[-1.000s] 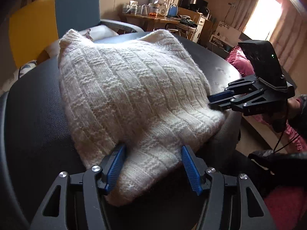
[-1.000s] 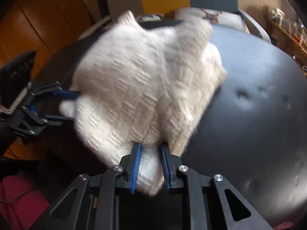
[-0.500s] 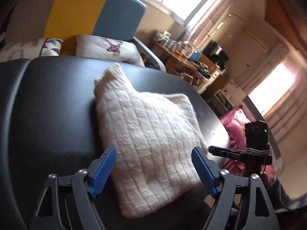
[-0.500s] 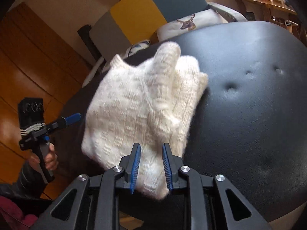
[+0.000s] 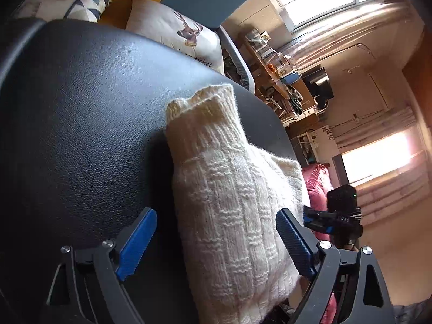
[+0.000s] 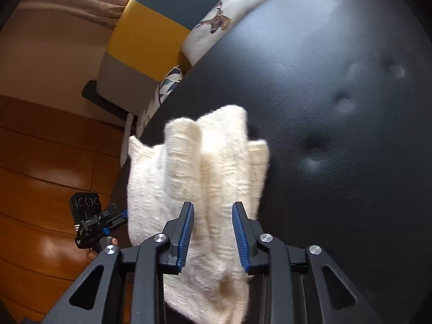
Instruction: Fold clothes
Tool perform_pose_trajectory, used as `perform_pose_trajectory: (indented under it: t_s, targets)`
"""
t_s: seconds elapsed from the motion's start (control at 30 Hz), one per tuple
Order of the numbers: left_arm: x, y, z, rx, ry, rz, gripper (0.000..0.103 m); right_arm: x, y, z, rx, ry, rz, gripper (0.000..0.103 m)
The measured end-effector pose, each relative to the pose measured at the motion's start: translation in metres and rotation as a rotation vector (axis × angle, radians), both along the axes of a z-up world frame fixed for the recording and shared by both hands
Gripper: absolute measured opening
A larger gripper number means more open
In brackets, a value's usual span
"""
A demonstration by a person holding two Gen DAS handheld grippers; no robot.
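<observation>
From my left gripper (image 5: 216,243) I see the jaws spread wide, one blue pad on each side of the cream knitted sweater (image 5: 237,202) with a clear gap to the knit on the left pad's side, so I have hold of nothing there. The sweater lies folded into a thick bundle on the black padded surface (image 5: 81,121), near its front edge, with a ribbed cuff or hem sticking up at the far end. Through the right wrist camera my right gripper (image 6: 213,232) has its jaws partly apart, straddling a raised fold of the same sweater (image 6: 199,178); the pads stand just beside the wool and I cannot tell whether they touch it, but they are not clamped on it. In that view the bundle sits at the left side of the surface (image 6: 337,135), with part of it hanging over the edge toward me. Each camera catches the other gripper: the right one shows past the sweater's near corner in the left view (image 5: 316,217), and the left one shows low at the left in the right view (image 6: 118,217), held in a hand (image 6: 101,245) above the wooden floor (image 6: 40,175). Behind the surface stands a chair (image 6: 151,35) in yellow, teal and grey, with a deer-print cushion (image 5: 183,35) on it.
</observation>
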State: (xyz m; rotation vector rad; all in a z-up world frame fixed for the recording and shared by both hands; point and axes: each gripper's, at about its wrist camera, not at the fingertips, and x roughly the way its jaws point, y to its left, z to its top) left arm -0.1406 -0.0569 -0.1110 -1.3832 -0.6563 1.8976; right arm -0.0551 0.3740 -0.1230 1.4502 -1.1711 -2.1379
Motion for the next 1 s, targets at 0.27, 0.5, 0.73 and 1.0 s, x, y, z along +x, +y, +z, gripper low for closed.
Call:
perform_pose_trajectory:
  t_s: [0.27, 0.5, 0.73, 1.0]
  targets:
    - [-0.012, 0.025, -0.020, 0.027, -0.079, -0.067, 0.095, 0.008, 0.003, -0.042, -0.250, -0.077, -0.001, 0.046]
    - [-0.014, 0.025, -0.019, 0.052, -0.084, -0.066, 0.096, 0.016, 0.009, -0.055, -0.510, -0.018, -0.027, 0.056]
    - [-0.016, 0.031, -0.016, 0.012, -0.063, -0.096, 0.096, 0.011, -0.030, -0.043, -0.264, -0.043, 0.114, 0.069]
    - [-0.011, 0.044, -0.010, -0.075, 0.018, -0.142, 0.099, -0.025, -0.071, -0.038, -0.146, -0.103, 0.173, 0.085]
